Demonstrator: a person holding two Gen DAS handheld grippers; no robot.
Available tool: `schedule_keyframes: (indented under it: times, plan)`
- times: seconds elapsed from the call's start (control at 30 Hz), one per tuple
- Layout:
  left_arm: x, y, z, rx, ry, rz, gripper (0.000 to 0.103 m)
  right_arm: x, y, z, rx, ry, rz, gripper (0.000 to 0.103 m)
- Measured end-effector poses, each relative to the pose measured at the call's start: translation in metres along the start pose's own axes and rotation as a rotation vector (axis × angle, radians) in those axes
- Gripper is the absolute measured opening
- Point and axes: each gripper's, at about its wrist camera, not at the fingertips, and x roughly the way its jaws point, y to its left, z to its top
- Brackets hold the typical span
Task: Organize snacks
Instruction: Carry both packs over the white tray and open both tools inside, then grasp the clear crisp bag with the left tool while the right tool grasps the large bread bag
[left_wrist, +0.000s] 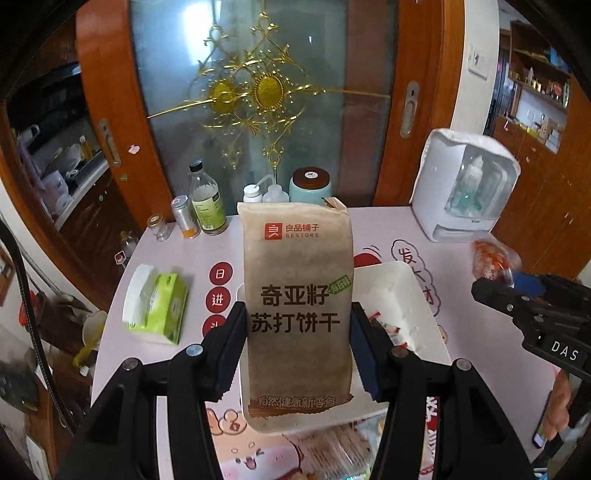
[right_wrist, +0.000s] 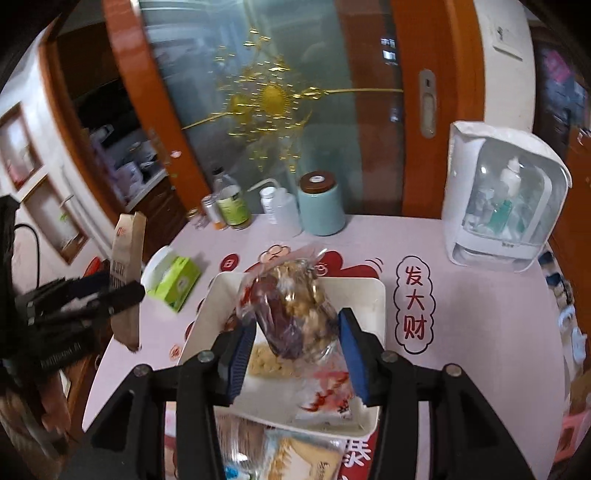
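On a pink counter (left_wrist: 480, 332) before a glass door, the left gripper (left_wrist: 298, 350) clamps an upright cracker packet (left_wrist: 297, 295) above the white tray (right_wrist: 373, 295), while the right gripper (right_wrist: 291, 350) (nearer its middle) pinches a clear snack bag (right_wrist: 295, 306) over it.

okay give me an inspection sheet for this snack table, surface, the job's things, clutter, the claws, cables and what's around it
Surface: pale pink table mat with red cartoon prints and Chinese characters.
Job's things: brown cracker packet held upright over the white tray; clear bag of dates and nuts also held over the tray; small wrapped snacks lie inside it; more packets at the near edge.
Clutter: green tissue pack, glass bottle, small metal can, white squeeze bottle, teal canister, white cosmetics case.
Claws: left claw shut on the cracker packet; right claw holds the clear bag.
Cables: black cable at far left.
Surroundings: wooden sliding door with frosted glass and gold ornament; shelves at right.
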Motion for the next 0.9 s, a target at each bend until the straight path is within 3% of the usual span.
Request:
schedule_keyframes:
  times: [0.07,0.13,0.17,0.43,0.9]
  plan:
    - [0.015,-0.003,0.003,0.003,0.026,0.011,0.058,0.014,-0.002,0.002,0.024,0.021,-0.017,0.054]
    - [0.027,-0.006,0.002,0.008,0.048,0.010,0.092,0.023,-0.003,0.000,0.043,0.032,-0.021,0.067]
    - [0.034,-0.006,0.002,0.006,0.051,0.011,0.096,0.026,-0.003,-0.001,0.051,0.031,-0.029,0.070]
    - [0.046,0.013,-0.024,-0.038,0.088,0.002,0.097,0.032,-0.015,-0.034,0.073,0.063,-0.052,0.075]
    - [0.007,0.050,-0.095,-0.134,0.108,0.025,0.097,0.013,-0.021,-0.108,0.029,0.150,-0.071,0.075]
